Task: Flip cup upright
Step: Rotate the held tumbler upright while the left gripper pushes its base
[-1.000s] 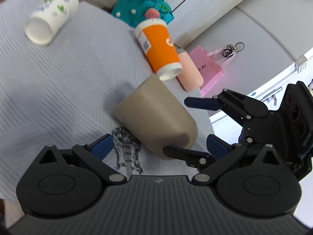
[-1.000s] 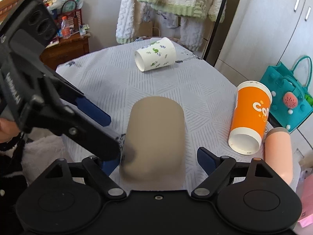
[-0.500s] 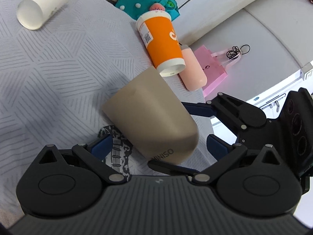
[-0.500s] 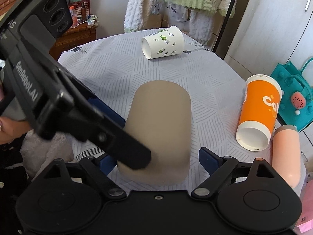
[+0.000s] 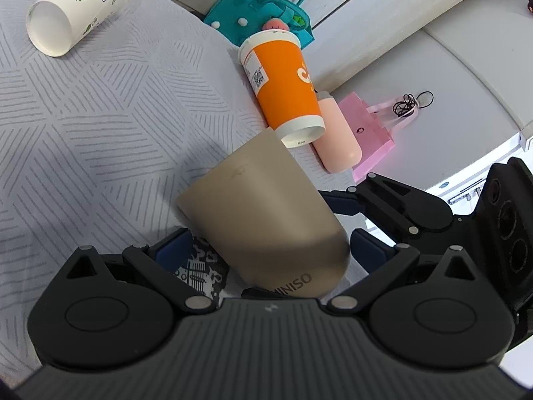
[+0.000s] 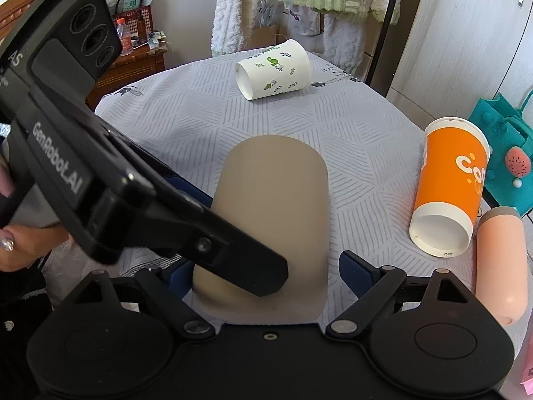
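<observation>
Bright daylight, soft shadows, strong fisheye bending, slight motion blur.

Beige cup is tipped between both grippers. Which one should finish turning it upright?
Left, probably. The left gripper straddles the beige cup near its base, with one finger crossing the cup's side in the right view. The right gripper is open, with a gap showing beside the cup.

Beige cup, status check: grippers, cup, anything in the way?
Left gripper and right gripper both open, straddling beige cup. Cup tilted, not upright. Orange cup lies just beyond it; white cup far off.
</observation>
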